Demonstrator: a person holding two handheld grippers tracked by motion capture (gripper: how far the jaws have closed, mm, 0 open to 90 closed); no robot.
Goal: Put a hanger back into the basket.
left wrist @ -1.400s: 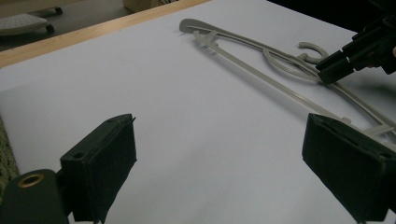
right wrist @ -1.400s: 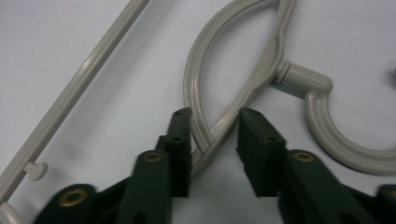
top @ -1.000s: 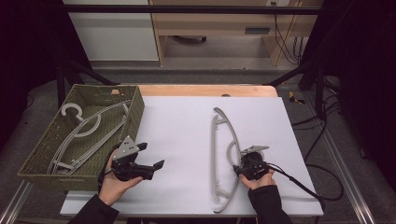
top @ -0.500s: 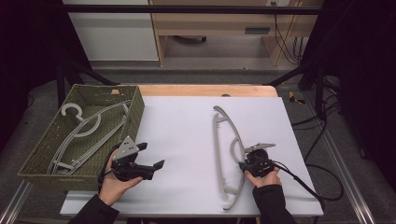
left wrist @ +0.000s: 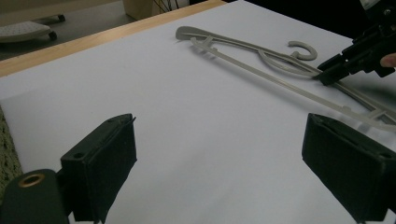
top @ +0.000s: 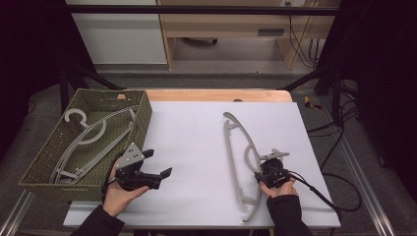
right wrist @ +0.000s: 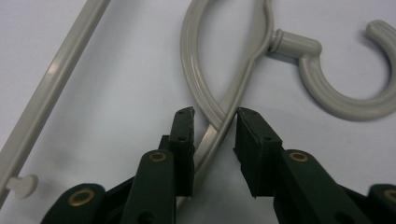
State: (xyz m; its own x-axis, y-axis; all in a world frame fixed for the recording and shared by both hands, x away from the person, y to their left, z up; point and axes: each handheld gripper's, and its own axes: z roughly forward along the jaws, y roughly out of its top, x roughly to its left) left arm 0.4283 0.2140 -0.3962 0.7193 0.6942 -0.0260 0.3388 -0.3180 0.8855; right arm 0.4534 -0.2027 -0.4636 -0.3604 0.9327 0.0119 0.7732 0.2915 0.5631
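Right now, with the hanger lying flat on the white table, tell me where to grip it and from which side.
Grip the grey hanger at the slim arm beside its hook, from above. It lies flat, so only a thin bar fits between pads. The right gripper, jaws just closing, already straddles that arm, not yet pressing. The open left gripper waits apart.

Wide bare white table is lying open between both grippers; the wicker basket is walling off the left, the grey hanger is probably lying flat, barring the right.

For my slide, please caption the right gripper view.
Right gripper fingers closing around a grey hanger on the white table.
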